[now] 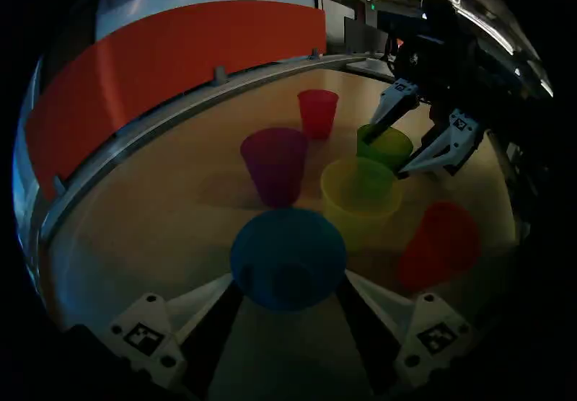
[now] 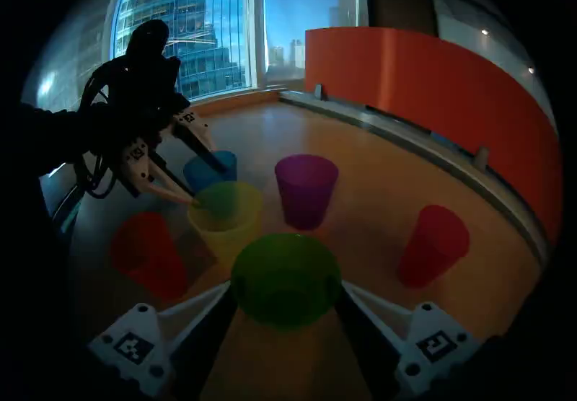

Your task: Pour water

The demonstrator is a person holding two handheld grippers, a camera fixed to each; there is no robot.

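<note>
On a wooden table (image 1: 166, 206) stand several plastic cups. My left gripper (image 1: 288, 277) is shut on a blue cup (image 1: 288, 257), which sits upright between its white fingers. My right gripper (image 2: 286, 289) is shut on a green cup (image 2: 286, 278) in the same way. Between the two held cups stands a yellow cup (image 1: 359, 192), close to both. In the left gripper view the right gripper (image 1: 384, 157) holds the green cup (image 1: 386, 146) across the table. In the right gripper view the left gripper (image 2: 208, 184) holds the blue cup (image 2: 210, 170). I cannot tell whether any cup holds water.
A purple cup (image 1: 275, 164) stands beside the yellow one. One red cup (image 1: 317, 112) stands farther back, another red cup (image 1: 440, 246) at the near right. An orange partition (image 1: 173, 62) runs along the table's long edge. Windows (image 2: 195, 33) lie beyond the table's end.
</note>
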